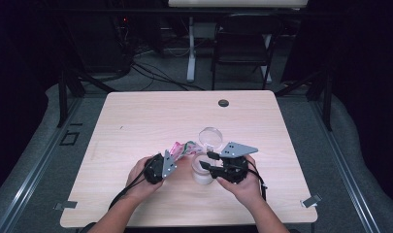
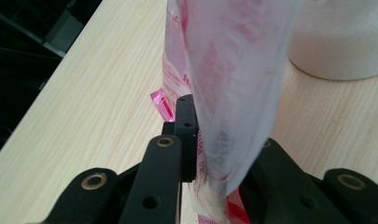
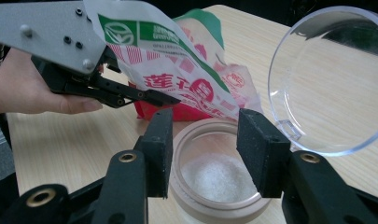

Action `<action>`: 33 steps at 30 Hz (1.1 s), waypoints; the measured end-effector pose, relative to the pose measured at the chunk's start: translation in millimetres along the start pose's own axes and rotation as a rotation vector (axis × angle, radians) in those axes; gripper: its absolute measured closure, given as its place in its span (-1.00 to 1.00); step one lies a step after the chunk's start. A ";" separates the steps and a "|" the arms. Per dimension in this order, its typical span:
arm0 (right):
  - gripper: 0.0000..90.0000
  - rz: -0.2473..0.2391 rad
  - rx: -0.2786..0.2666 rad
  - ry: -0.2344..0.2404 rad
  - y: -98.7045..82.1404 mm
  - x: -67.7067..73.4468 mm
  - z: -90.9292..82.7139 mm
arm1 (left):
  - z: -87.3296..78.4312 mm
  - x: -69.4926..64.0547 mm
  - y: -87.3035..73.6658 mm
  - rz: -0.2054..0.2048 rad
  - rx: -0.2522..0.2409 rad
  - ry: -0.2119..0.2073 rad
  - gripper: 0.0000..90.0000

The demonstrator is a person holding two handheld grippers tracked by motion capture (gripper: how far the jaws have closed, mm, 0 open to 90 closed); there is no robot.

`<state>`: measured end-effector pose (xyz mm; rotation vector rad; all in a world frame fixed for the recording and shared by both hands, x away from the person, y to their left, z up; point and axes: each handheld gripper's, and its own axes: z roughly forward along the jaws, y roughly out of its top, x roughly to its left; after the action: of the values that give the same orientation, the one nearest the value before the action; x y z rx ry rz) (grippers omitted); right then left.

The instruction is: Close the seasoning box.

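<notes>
Pale matt wood-grain table (image 1: 136, 121); glossy printed plastic bag (image 3: 177, 70); frosted plastic jar (image 3: 214, 186) of white grains; clear glossy plastic lid (image 3: 336, 79); matt black jaws.

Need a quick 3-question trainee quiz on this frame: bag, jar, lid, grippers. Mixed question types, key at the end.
1. True or false: the left gripper is shut on the bag.
2. What lies in the bottom of the jar? A) white granules B) red liquid C) nothing
3. Where is the clear lid relative to the jar, in the high view?

Key:
1. True; its jaws pinch the bag's lower edge.
2. A
3. On the table just beyond the jar, off it. The right gripper stands open, one jaw at each side of the jar's mouth.
</notes>
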<state>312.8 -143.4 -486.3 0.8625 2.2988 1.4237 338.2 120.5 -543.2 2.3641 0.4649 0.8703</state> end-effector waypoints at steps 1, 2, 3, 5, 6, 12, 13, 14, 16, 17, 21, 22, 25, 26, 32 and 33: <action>0.24 0.002 0.000 -0.002 -0.2 -0.4 0.1 | -0.2 1.8 -0.8 -0.020 0.000 -0.012 0.83; 0.23 0.005 0.000 -0.002 -0.5 -0.8 0.1 | -0.3 3.3 -1.5 -0.031 -0.003 -0.013 0.86; 0.22 0.005 0.000 -0.005 -0.6 -1.2 0.2 | -0.3 5.2 -2.6 -0.047 -0.008 -0.012 0.87; 0.21 0.008 0.002 -0.013 -1.3 -2.2 0.5 | -0.2 9.4 -4.8 -0.096 -0.015 -0.034 0.90; 0.21 0.011 0.002 -0.015 -1.5 -2.5 0.6 | -0.2 11.8 -6.0 -0.122 -0.023 -0.044 0.92; 0.21 0.028 -0.005 -0.021 -2.3 -4.8 0.0 | 1.5 27.9 -15.6 -0.283 -0.066 -0.095 0.98; 0.21 0.031 -0.005 -0.022 -2.5 -5.1 -0.1 | 2.0 31.4 -18.2 -0.318 -0.072 -0.102 0.99; 0.21 0.033 -0.005 -0.021 -2.7 -5.6 -0.1 | 2.2 34.3 -20.3 -0.343 -0.080 -0.108 0.99; 0.21 0.035 -0.004 -0.024 -2.8 -6.2 -0.4 | 1.7 39.9 -24.2 -0.391 -0.094 -0.115 0.99; 0.22 0.035 -0.004 -0.025 -2.9 -6.7 -0.6 | 1.0 42.2 -25.7 -0.408 -0.098 -0.117 0.99; 0.22 0.041 -0.009 -0.028 -3.0 -7.7 -1.1 | -4.6 54.1 -34.0 -0.480 -0.121 -0.096 1.00; 0.22 0.042 -0.011 -0.029 -3.1 -8.1 -1.3 | -6.5 57.2 -36.4 -0.494 -0.123 -0.085 1.00; 0.22 0.049 -0.016 -0.035 -3.3 -9.2 -2.0 | -12.2 66.7 -44.8 -0.549 -0.137 -0.049 1.00; 0.22 0.053 -0.019 -0.035 -3.3 -9.5 -2.2 | -14.1 69.8 -48.1 -0.569 -0.141 -0.036 1.00; 0.22 0.062 -0.025 -0.039 -3.3 -12.3 -3.1 | -26.1 86.9 -67.9 -0.640 -0.113 0.059 0.99; 0.22 0.064 -0.026 -0.041 -3.3 -12.5 -3.1 | -28.3 89.7 -71.1 -0.652 -0.113 0.072 0.99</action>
<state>319.7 -154.6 -488.5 0.9570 2.2364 1.4453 375.7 231.1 -526.9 1.8892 1.1022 0.6451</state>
